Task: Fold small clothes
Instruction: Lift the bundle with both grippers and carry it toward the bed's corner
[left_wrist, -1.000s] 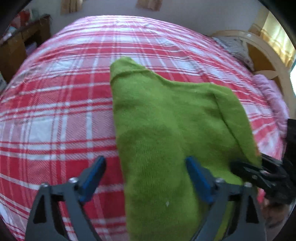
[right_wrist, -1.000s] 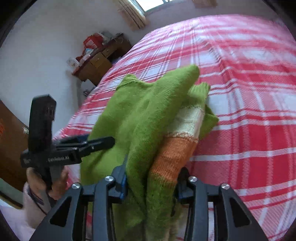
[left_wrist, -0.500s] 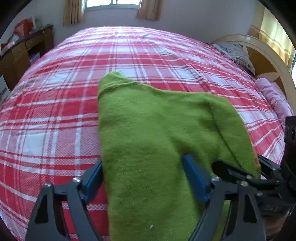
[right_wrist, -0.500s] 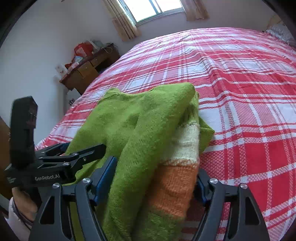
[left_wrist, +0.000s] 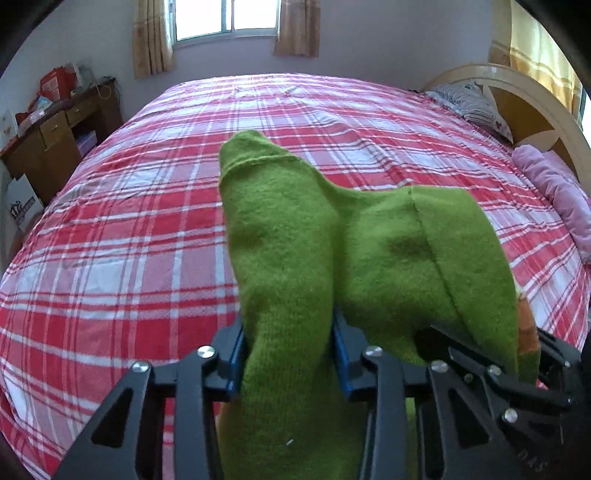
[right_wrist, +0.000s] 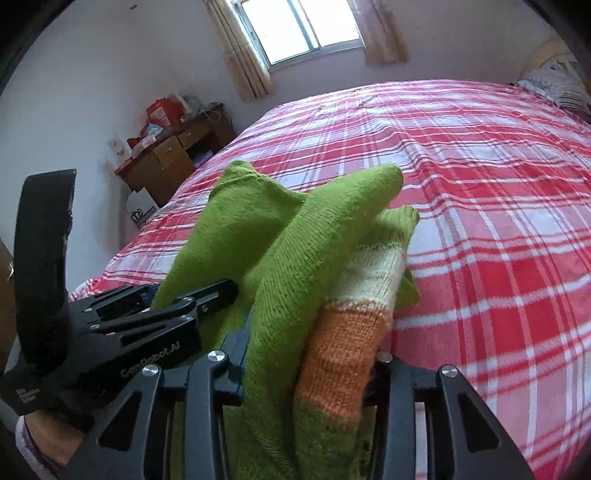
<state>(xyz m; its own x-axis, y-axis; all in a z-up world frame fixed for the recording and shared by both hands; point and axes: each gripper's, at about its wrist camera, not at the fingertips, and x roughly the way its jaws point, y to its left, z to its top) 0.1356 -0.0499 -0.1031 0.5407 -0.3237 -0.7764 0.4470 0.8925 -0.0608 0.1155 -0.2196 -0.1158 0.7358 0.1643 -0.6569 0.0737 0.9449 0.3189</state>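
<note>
Red-plaid bed (left_wrist: 147, 240) | both our tongs, L (left_wrist: 290, 354) & R (right_wrist: 308, 363), just closed, pinching green knit sweater (left_wrist: 314, 236) | mid-fold; next: lay flat.

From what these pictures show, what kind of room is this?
Most likely a bedroom: a large bed with a red plaid cover, a curved cream headboard with pillows, and a brown wooden desk near the curtained window.

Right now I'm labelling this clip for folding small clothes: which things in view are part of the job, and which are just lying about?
Part of the job:
- green sweater, orange and cream bands
- left gripper, clamped on it
- right gripper, clamped on it
- plaid bed

Lying about:
- pink blanket
- striped pillow
- wooden desk
</note>
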